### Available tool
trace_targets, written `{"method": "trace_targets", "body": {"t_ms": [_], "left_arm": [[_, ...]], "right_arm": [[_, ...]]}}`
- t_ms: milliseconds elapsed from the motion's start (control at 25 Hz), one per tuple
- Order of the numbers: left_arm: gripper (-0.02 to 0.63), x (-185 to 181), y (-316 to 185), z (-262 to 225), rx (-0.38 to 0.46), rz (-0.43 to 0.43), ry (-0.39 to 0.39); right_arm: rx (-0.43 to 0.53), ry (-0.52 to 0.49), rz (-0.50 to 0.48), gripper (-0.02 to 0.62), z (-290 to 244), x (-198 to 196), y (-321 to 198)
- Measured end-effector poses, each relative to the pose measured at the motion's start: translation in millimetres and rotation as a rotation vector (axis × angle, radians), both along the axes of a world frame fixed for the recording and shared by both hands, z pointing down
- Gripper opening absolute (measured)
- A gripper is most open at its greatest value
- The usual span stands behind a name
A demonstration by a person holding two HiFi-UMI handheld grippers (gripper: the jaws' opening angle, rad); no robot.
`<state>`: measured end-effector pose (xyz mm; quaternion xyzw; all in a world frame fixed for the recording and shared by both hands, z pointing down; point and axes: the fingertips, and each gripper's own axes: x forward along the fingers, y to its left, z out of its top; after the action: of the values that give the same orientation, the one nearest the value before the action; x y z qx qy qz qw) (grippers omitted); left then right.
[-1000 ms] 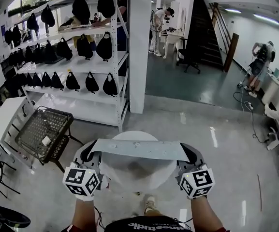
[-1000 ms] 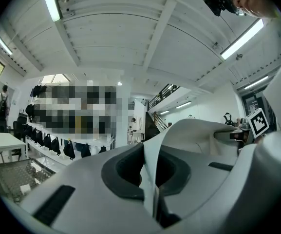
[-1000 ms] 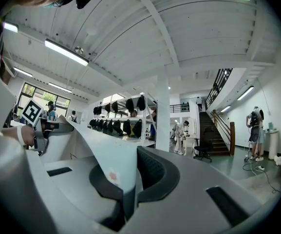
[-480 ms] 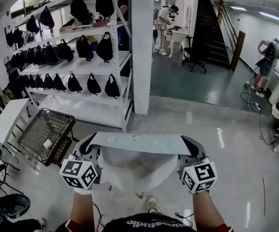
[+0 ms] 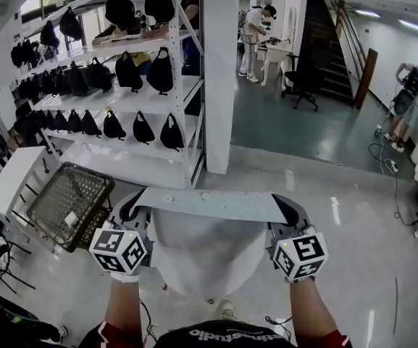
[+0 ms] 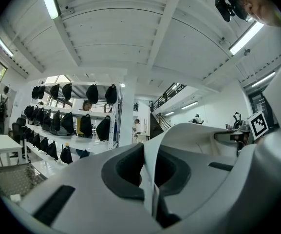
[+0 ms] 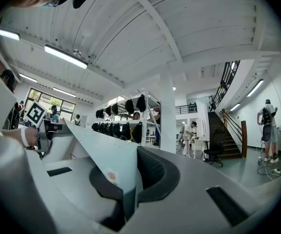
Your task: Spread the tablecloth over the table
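Holding cloth point(image 5: 209, 249) stretched ahead at 12 o'clock. Left gripper point(image 5: 132, 210) at 11 and right gripper point(image 5: 288, 210) at 1, both clenched on its top edge. Rest hangs down. Nothing laid yet; we judge whole spreading remains.

Glossy grey floor point(image 5: 324, 216), white shelving point(image 5: 132, 100) of black bags point(image 5: 125, 69), white pillar point(image 5: 221, 71), dark staircase point(image 5: 323, 27)

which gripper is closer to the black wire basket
Left. In the head view the left gripper sits just right of the wire basket. The right gripper holds the far end of the tablecloth, well away from it.
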<state>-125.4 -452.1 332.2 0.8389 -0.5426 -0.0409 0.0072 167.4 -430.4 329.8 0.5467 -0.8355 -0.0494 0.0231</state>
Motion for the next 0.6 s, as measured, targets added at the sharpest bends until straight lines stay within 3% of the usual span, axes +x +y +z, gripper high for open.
{"method": "trace_targets", "body": {"t_ms": [600], "left_arm": [[0.017,-15,-106,-9,0.018,-0.032,-0.038]], "right_arm": [[-0.013,0.048,-0.064,0.026,-7,-16,-118]]}}
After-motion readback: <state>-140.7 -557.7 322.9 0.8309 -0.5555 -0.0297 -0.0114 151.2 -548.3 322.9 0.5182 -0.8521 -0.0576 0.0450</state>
